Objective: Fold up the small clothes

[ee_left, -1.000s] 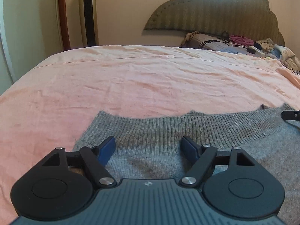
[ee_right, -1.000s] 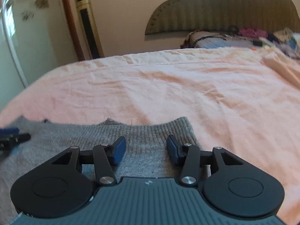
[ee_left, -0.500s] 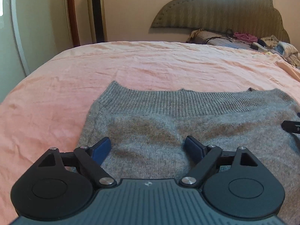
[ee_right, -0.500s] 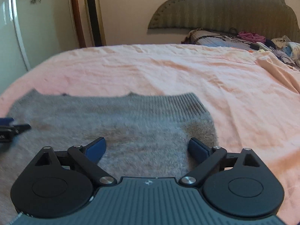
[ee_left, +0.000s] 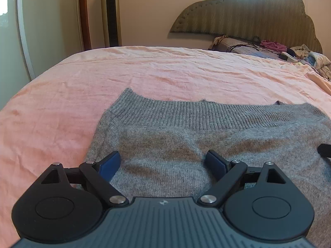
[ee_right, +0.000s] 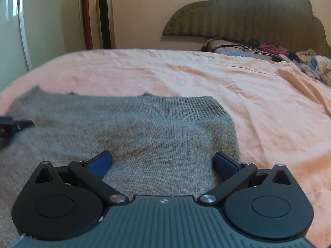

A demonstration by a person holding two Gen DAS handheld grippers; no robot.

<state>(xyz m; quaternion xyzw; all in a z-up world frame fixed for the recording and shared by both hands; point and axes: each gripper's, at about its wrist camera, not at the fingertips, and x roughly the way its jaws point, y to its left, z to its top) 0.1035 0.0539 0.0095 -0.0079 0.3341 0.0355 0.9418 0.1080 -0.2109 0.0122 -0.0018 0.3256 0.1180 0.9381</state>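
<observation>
A grey knit sweater (ee_left: 206, 136) lies flat on the pink bed sheet (ee_left: 144, 72), its ribbed band at the far edge. It also shows in the right wrist view (ee_right: 144, 132). My left gripper (ee_left: 163, 163) is open and empty over the sweater's left part. My right gripper (ee_right: 163, 163) is open wide and empty over the sweater's right part, near its right edge. The right gripper's tip (ee_left: 324, 149) shows at the left wrist view's right edge. The left gripper's tip (ee_right: 14, 124) shows at the right wrist view's left edge.
A padded headboard (ee_left: 248, 14) stands at the far right, with a heap of clothes and cables (ee_left: 279, 49) on the bed before it. A tall tower fan (ee_left: 110, 12) and a white door frame (ee_left: 22, 31) stand beyond the bed's far left.
Both grippers have drawn back toward me, away from the ribbed band, so more of the sweater shows. The right gripper's jaws have opened wider.
</observation>
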